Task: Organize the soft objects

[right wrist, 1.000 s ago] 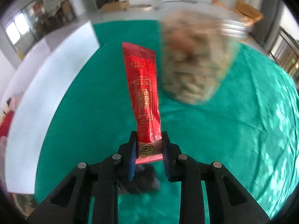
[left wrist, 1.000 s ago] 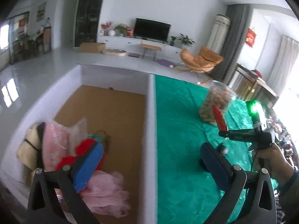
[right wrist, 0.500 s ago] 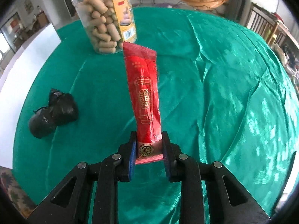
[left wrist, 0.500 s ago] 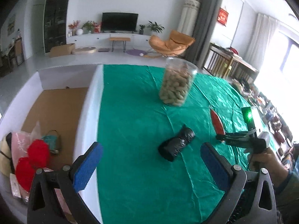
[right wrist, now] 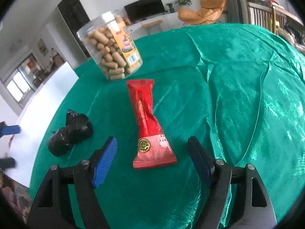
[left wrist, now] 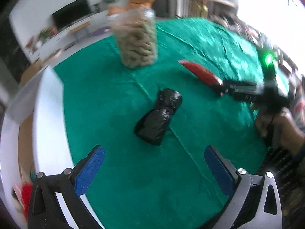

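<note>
The right gripper (right wrist: 152, 152) has just been opening; its jaws are standing wide, the red packet (right wrist: 147, 122) lying free between them on the green cloth (right wrist: 228, 95). The left gripper (left wrist: 154, 164) is spread above the black bundle (left wrist: 159, 118), empty. A snack jar (right wrist: 112, 47) is standing behind.

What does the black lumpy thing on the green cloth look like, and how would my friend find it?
Start at the green cloth and find the tall clear jar of tan snacks. Nearer the camera lies a long red packet; to its left, near the cloth's edge by the white box wall, is the black bundle. It is the only dark thing there: crinkly, shiny plastic, scrunched into a lump.
</note>
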Demonstrator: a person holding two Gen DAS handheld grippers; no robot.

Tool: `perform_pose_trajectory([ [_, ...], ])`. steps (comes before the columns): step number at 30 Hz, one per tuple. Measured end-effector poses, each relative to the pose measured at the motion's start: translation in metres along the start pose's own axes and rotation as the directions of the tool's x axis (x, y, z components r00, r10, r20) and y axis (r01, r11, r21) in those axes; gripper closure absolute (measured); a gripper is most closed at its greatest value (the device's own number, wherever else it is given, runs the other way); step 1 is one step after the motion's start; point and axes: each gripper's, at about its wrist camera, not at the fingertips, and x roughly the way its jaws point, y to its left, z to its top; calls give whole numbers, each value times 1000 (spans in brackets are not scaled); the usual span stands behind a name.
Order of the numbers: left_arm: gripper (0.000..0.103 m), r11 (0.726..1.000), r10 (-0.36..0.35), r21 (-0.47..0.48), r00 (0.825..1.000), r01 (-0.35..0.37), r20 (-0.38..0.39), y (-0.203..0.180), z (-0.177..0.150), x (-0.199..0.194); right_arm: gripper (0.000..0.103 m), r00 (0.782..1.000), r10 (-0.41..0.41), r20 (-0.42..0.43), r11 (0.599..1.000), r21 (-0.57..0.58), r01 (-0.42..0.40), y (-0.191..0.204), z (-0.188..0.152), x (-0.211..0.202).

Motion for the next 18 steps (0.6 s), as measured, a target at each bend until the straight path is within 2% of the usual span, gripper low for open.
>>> perform_pose_trajectory([
  [4,0,996,12,94,999,-9,-32,-12,20,38,24,1000,18,6,1000,15,-18,-2,-5,-5],
  [7,0,991,81,113,996,-75,-46,-8,33,73,24,1000,27,8,999,22,-27,-3,-5,-5],
  [13,3,997,31,76,996,-25,-88,2,39,103,24,999,45,15,998,39,-46,-7,-8,-8],
  [14,15,997,17,77,997,-12,-69,2,39,101,24,999,46,15,998,41,-46,-7,-8,-9],
  [15,46,997,-6,77,999,9,-46,2,38,99,24,999,46,16,998,43,-47,-7,-8,-9],
  [16,60,997,-36,62,999,38,-37,3,37,98,24,999,48,18,998,48,-49,-8,-8,-9],
  [18,64,1000,-29,5,999,29,-22,12,36,99,24,999,53,10,997,51,-54,-9,-7,-10],
])
